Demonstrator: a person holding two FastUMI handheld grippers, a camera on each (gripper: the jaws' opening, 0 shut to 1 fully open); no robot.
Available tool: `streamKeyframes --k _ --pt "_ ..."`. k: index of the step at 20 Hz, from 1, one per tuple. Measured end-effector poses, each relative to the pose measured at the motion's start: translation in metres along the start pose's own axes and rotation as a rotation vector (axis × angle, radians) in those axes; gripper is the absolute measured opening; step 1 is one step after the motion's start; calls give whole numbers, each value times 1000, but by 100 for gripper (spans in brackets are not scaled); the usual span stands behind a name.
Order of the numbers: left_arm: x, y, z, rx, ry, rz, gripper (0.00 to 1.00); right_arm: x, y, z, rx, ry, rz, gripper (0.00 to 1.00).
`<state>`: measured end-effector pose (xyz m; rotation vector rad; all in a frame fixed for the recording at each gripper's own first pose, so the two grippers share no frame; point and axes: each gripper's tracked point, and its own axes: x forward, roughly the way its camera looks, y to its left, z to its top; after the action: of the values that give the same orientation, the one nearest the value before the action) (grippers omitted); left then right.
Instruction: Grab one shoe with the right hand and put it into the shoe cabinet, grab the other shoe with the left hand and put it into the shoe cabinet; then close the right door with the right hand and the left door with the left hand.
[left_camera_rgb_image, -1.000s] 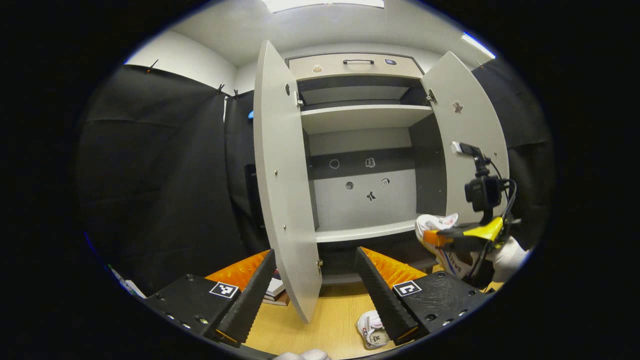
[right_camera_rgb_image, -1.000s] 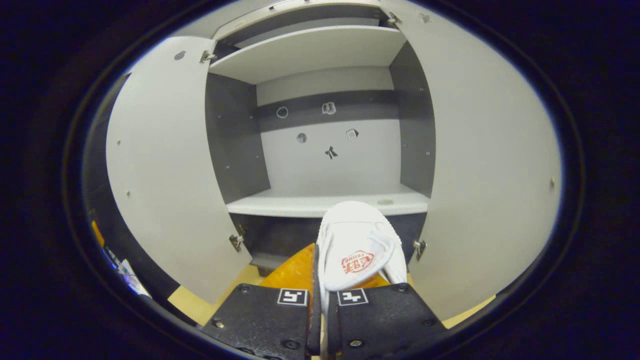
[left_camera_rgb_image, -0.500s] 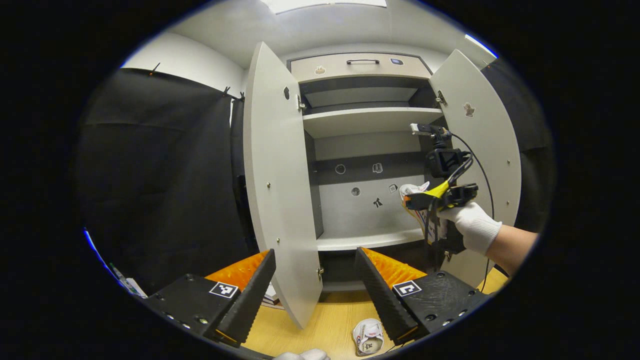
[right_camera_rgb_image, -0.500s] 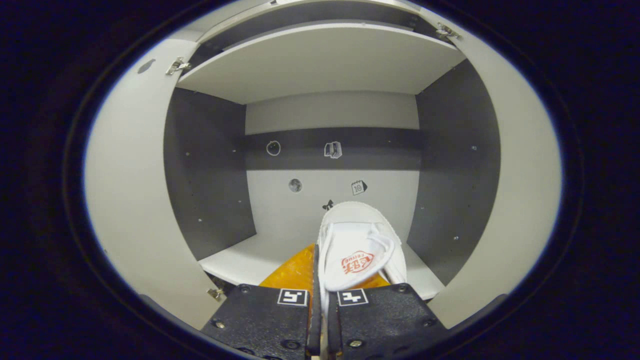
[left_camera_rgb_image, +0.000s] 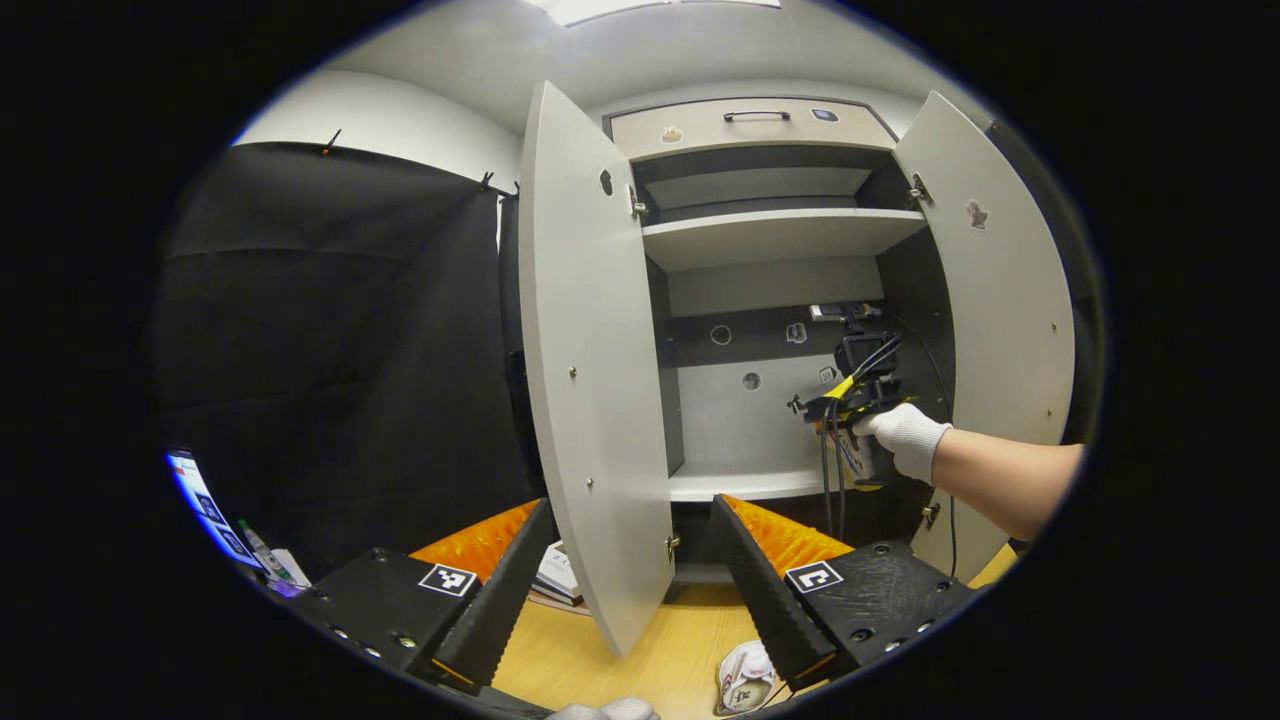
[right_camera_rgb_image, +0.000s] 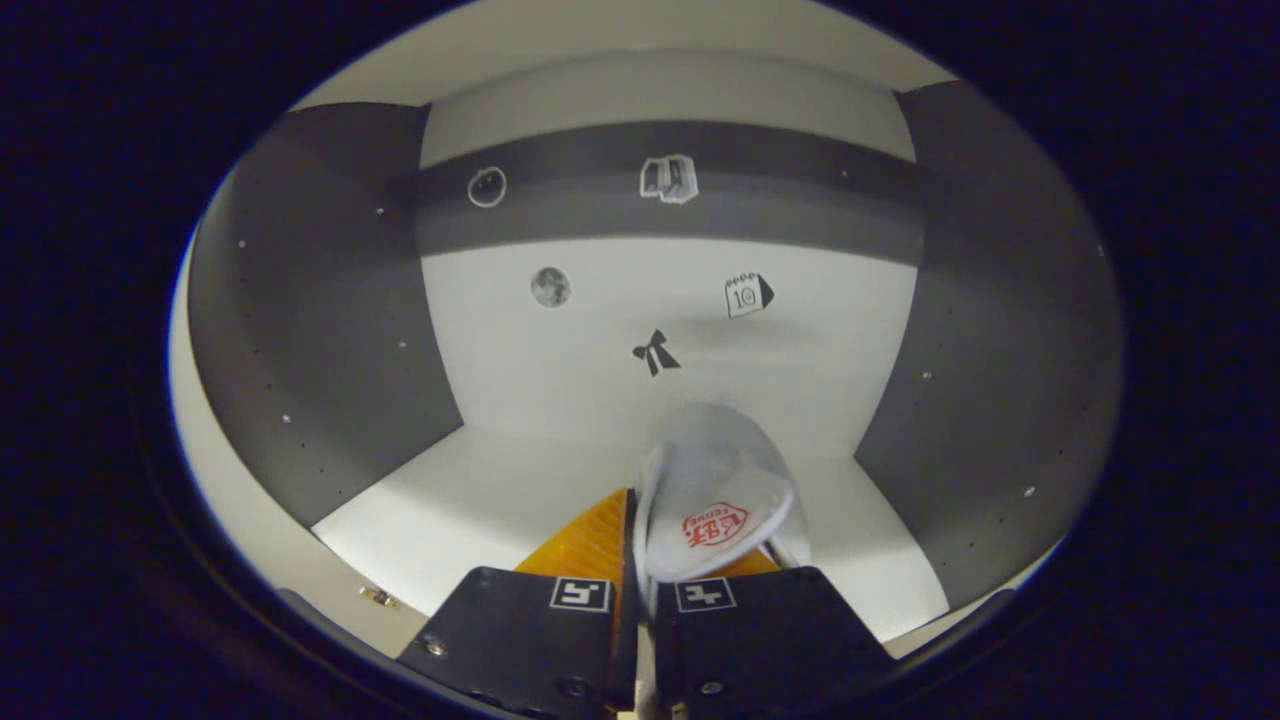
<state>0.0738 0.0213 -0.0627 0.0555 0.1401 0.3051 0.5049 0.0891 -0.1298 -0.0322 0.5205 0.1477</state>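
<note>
Our right hand-held gripper (right_camera_rgb_image: 640, 600) has gone deeper into the shoe cabinet (left_camera_rgb_image: 780, 235) than a moment ago. It pinches one white shoe (right_camera_rgb_image: 712, 490) just over the shelf (right_camera_rgb_image: 480, 505). Our left hand-held gripper (left_camera_rgb_image: 625, 570) stays wide open, holding nothing. The other shoe (left_camera_rgb_image: 745, 675) still lies on the floor (left_camera_rgb_image: 640, 660).

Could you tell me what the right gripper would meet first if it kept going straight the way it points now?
Probably the cabinet's back wall. The right gripper, shut on the white shoe, points over the shelf, so the toe would likely touch first; depth is unclear.
</note>
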Motion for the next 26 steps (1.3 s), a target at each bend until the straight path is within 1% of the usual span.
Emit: streamKeyframes --k 2,3,4,5,7,9,10,11,12,13,14,17,19,20,21,22,24,26 --pt "1 0 -1 -5 5 4 96 1 -4 -2 0 40 -10 12" --pt "1 1 -2 -8 7 6 96 1 -6 -3 -13 51 -10 16" --pt "1 0 -1 -12 5 2 96 0 -5 -3 -21 61 -9 26" --pt "1 -1 0 -12 1 -1 96 -2 -3 -5 -28 79 9 37" --pt "2 -2 1 -14 -4 -6 96 -6 -2 -4 -24 82 14 39" --pt "1 -3 2 -16 -11 -15 96 -16 2 6 -24 45 25 59" --pt "2 -2 3 -13 -16 -15 96 -24 4 11 -25 24 30 53" --pt "2 -2 4 -14 -17 -16 96 -30 2 15 -22 2 22 61" --pt "0 -4 5 -17 -18 -21 96 -36 4 14 -17 -8 22 78" --pt "0 -3 5 -19 -20 -24 100 -42 6 19 -4 -22 30 95" --pt "0 -3 6 -20 -19 -26 96 -43 1 16 3 -27 17 99" --pt "-4 0 7 -12 -30 -33 96 -57 -7 18 25 -57 -5 99" --pt "-10 5 4 -10 -32 -41 96 -76 -9 21 32 -98 -6 99" --pt "-9 5 4 -13 -32 -50 100 -90 -10 21 26 -126 -12 99" --pt "-10 6 1 -14 -29 -60 100 -106 -16 23 9 -159 -37 99" --pt "-12 9 -1 -10 -24 -66 96 -123 -18 23 1 -193 -51 99" --pt "-17 13 -4 -1 -28 -82 96 -163 -17 16 16 -255 -48 99" --pt "-22 18 -13 9 -28 -108 96 -205 -22 4 20 -313 -70 99"
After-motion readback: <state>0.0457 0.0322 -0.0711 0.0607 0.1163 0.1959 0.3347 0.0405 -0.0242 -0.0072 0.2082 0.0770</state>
